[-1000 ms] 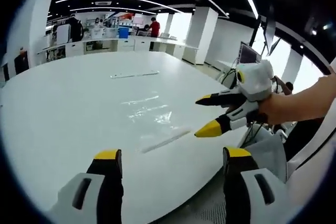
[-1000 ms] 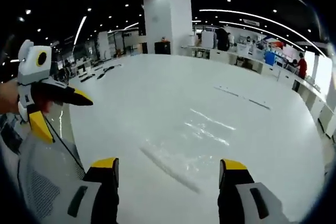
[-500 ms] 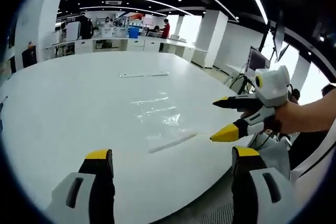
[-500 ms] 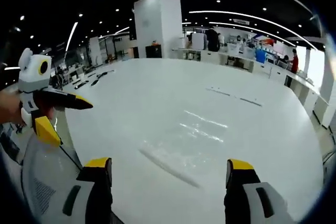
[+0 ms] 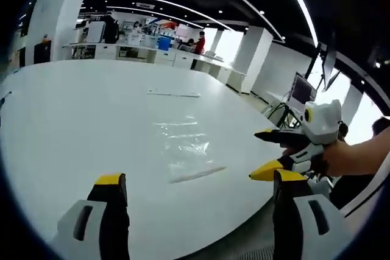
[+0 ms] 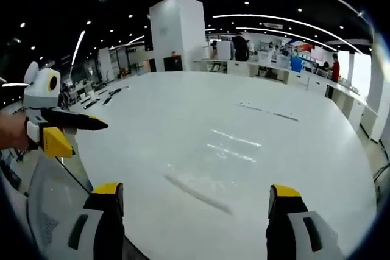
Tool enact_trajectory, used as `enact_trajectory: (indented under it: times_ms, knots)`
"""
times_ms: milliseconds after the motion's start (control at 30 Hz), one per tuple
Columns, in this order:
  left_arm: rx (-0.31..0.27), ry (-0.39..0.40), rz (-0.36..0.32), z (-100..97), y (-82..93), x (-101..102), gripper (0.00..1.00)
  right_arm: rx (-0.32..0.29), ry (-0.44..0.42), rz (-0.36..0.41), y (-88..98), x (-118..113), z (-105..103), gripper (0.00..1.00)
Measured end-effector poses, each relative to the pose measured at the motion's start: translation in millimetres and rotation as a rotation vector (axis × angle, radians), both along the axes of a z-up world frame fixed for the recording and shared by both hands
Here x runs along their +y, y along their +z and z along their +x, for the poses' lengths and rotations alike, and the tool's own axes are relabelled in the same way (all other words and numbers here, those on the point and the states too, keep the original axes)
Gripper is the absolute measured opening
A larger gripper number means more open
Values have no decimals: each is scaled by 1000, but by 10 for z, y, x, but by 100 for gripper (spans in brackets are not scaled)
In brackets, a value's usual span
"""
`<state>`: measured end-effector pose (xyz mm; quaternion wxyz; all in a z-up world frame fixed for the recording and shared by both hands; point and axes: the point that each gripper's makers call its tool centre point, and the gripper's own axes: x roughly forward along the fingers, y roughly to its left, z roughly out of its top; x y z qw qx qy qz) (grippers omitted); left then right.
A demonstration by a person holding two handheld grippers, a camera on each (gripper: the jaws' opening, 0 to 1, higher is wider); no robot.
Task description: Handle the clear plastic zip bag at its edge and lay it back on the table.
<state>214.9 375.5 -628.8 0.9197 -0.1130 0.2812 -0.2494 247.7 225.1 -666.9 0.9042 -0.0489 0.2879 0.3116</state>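
Now the zip bag [image 5: 183, 150] lies flat on the white table [image 5: 73, 120]; left tool [image 5: 194, 187] and right tool [image 6: 190, 194] both spread wide, off it.

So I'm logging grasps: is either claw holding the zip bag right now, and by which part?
Nothing is held. Both the left claw and the right claw are open, and the clear zip bag lies flat on the white table, untouched.

Left gripper [image 5: 194, 182] jaws wide apart, right gripper [image 6: 194, 192] likewise, both empty
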Motion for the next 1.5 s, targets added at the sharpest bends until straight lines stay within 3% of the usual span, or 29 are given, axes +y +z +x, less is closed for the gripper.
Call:
enact_trajectory:
  times_ms: [133,700,867,1067,1500]
  knots:
    - [-9,23,-30,-4,20,46,99,-9,-4,-3,5,-22,-51,100]
    - [-9,31,3,-73,-58,71,99,0,-32,2,3,-115,-222,100]
    - [-12,43,-5,-84,-51,104,99,-15,-18,-38,0,-148,-289,100]
    - [4,37,16,-143,-103,117,99,1,-28,-27,-24,-164,-331,100]
    - [5,13,66,-268,-218,151,99,-26,-31,-49,-76,-255,-394,100]
